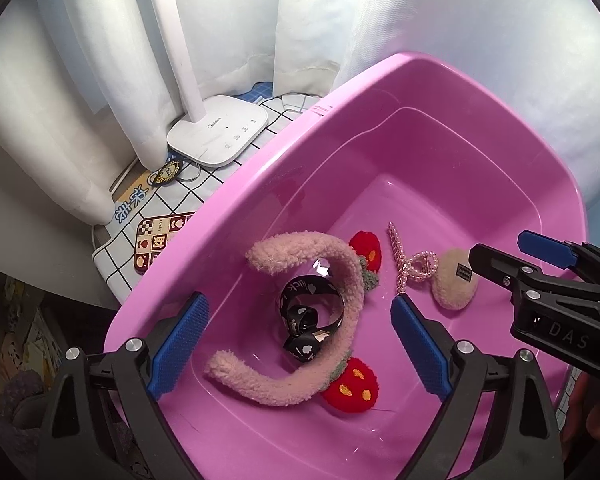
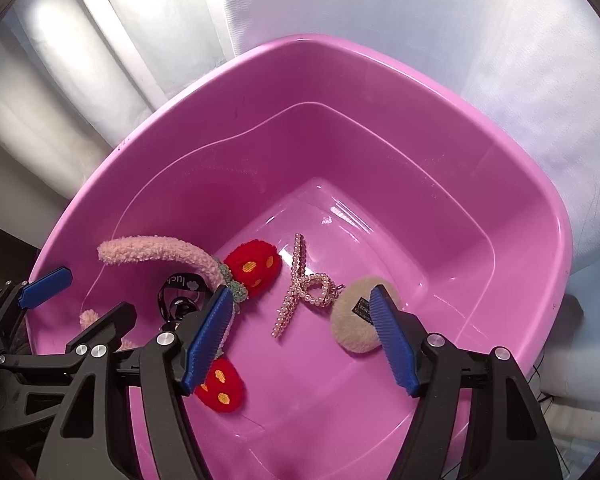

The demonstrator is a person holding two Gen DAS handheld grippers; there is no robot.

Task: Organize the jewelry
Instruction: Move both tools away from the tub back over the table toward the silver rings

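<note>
Fuzzy pink headband with red strawberries lies in the basin; both tongs released

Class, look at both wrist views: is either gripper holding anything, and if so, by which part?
Nothing is held. The left gripper and right gripper both hang open over the pink basin.

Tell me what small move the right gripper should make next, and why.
Probably ease the right gripper down and a little forward over the pearl clip. Its jaws are open and empty, and the clip lies loose on the tub floor just ahead of the fingertips, apart from the headband and the beige puff. The left gripper, also open, hovers over the headband.
</note>
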